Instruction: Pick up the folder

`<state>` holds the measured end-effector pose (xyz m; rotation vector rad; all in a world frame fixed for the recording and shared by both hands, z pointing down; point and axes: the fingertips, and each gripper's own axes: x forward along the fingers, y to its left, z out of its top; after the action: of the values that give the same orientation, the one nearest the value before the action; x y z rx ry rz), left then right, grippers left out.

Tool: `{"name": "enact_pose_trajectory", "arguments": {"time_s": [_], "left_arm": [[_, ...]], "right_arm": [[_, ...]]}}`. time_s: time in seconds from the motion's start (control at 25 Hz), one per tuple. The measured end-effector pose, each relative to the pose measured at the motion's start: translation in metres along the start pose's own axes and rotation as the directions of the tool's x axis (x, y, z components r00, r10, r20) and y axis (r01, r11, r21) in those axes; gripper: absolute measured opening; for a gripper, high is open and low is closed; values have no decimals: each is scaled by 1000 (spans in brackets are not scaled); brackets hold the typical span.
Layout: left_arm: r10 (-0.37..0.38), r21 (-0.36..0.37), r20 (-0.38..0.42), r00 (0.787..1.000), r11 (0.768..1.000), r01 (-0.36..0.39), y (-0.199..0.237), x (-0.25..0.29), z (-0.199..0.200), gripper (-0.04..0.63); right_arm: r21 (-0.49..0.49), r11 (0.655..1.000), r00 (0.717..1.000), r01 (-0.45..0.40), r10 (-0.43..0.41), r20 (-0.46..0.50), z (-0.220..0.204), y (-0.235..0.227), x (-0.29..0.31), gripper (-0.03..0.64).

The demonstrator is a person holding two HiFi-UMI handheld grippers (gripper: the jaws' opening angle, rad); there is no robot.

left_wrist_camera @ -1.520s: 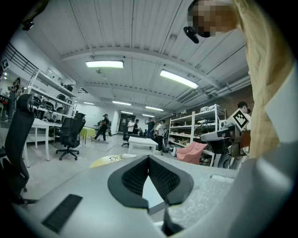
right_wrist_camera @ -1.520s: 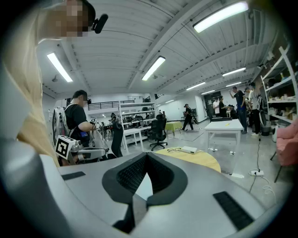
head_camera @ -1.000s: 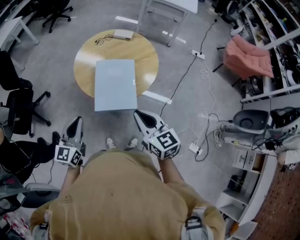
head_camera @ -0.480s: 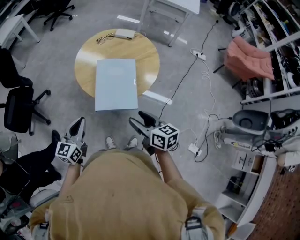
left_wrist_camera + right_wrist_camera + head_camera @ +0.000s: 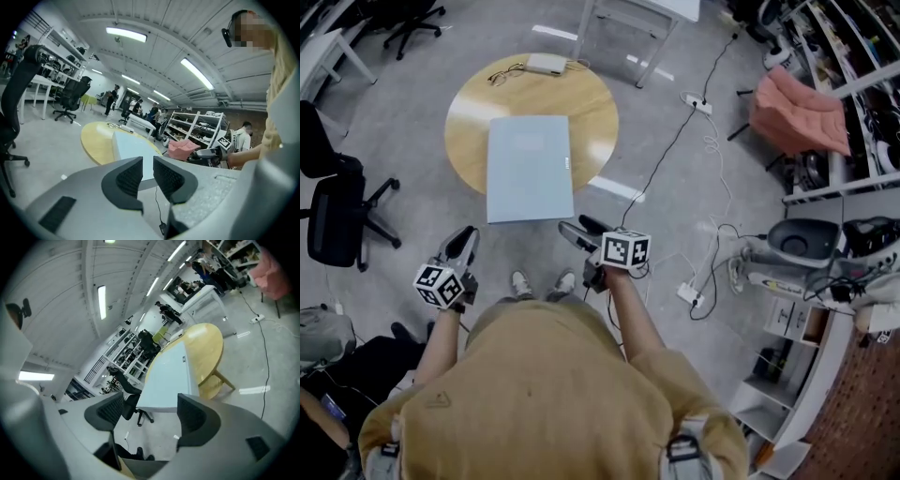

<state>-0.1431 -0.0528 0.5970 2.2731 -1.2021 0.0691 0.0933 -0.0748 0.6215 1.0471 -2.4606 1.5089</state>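
At upper left of the head view, the folder (image 5: 530, 167) is seen flat on the round surface (image 5: 598, 112), its near end overhanging. The jaws of the right gripper (image 5: 581, 230) have just been opened wide, those of the left gripper (image 5: 461, 246) barely; nothing is held. If nudged there, the folder could be tipped off.

One light-blue folder (image 5: 530, 169) is lying on one round wooden table (image 5: 592, 112) at twelve o'clock. One pair of glasses (image 5: 506, 74) and one white box (image 5: 546, 64) are sitting there too. Two black office chairs (image 5: 336, 223) are standing at nine and eleven o'clock. One pink chair (image 5: 797, 112) is sitting at two o'clock. Two power strips (image 5: 686, 293) are lying on the floor (image 5: 675, 206).
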Motion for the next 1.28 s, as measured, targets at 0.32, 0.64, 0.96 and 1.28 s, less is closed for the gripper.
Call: {"name": "enact_pose_trajectory", "arguments": {"time_s": [0.32, 0.64, 0.96, 1.28], "left_arm": [[-61, -167, -99, 993, 985, 44, 37, 59, -20, 268], [-101, -308, -180, 979, 951, 41, 61, 84, -41, 369], [-147, -369, -214, 966, 928, 59, 67, 104, -52, 399], [-224, -470, -245, 943, 879, 87, 71, 132, -68, 419]], "right_arm": [[157, 985, 996, 70, -62, -56, 12, -65, 26, 364], [180, 980, 988, 89, -64, -139, 6, -90, 52, 396], [238, 970, 985, 43, -1, -173, 2, -102, 72, 400], [247, 969, 962, 15, 53, -266, -8, -111, 101, 400]]}}
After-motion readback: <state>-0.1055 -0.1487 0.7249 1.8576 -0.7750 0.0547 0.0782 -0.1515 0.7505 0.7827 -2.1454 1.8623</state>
